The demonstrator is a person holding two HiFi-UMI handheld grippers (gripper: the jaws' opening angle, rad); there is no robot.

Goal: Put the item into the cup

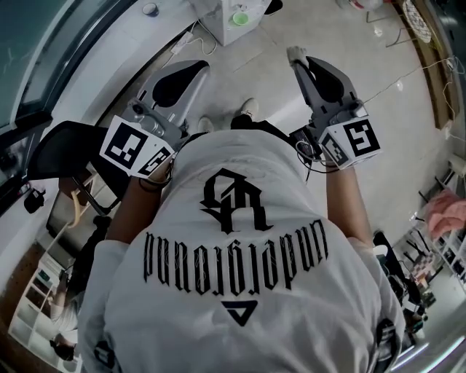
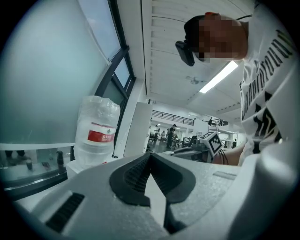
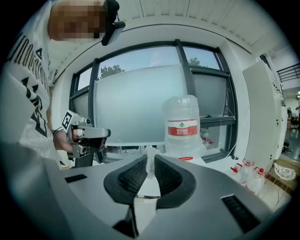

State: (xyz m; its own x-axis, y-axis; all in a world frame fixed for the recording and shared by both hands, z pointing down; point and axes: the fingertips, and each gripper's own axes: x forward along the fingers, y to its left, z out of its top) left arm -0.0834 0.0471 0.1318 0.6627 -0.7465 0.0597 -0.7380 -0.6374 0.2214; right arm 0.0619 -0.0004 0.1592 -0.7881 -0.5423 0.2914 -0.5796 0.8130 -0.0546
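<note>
I see no cup for certain in any view. My right gripper (image 1: 298, 62) (image 3: 150, 160) points forward over the tiled floor. It is shut on a small whitish, translucent item (image 3: 150, 161) that sticks up between its pads and shows as a pale lump (image 1: 295, 52) at the tip. My left gripper (image 1: 198, 67) (image 2: 150, 155) is held level beside it, a body's width to the left. Its jaws are shut with nothing between them. The person's white printed shirt (image 1: 240, 277) fills the lower head view.
A large water jug (image 3: 183, 126) (image 2: 96, 133) stands on a white stand (image 1: 222, 25) by the window, with a small green round thing (image 1: 239, 18) on top. Small bottles (image 3: 251, 176) stand on the floor at right. A black chair (image 1: 65, 149) is at left.
</note>
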